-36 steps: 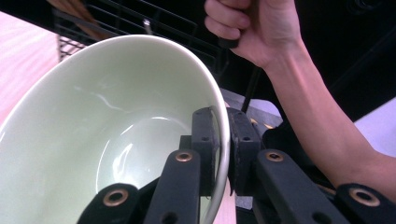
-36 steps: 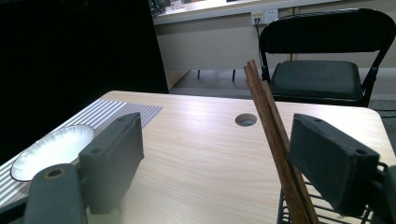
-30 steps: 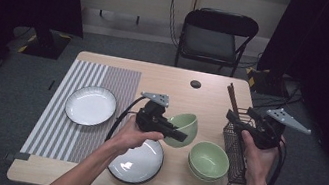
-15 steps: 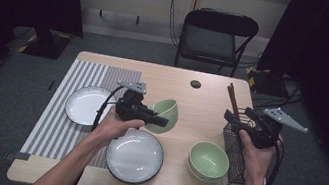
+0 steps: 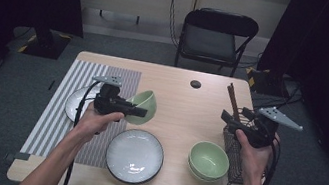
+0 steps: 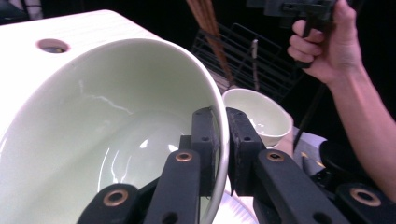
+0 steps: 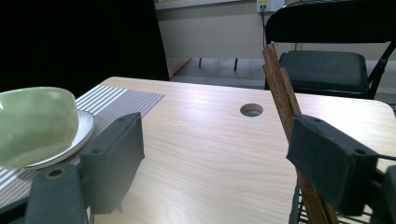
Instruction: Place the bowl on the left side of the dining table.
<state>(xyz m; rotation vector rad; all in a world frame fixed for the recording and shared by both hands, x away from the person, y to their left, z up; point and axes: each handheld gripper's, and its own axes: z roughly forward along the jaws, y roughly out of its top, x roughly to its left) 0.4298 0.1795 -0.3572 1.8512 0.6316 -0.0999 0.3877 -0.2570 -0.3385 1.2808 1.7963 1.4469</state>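
Now your left gripper (image 5: 141, 113) has carried the green bowl (image 5: 142, 104) leftward — off the spot above the near white plate (image 5: 134, 155) toward the striped mat (image 5: 55, 114) and far plate (image 5: 77, 103), so set-down looks next. Its jaws pinch the rim, bowl tilted, airborne. Your right gripper (image 5: 225, 118) hasn't moved — jaws wide, empty, beside the rack (image 5: 235, 157).

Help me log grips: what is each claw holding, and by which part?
The left claw grips a green bowl by its rim, one jaw inside and one outside. The right claw is open and holds nothing.
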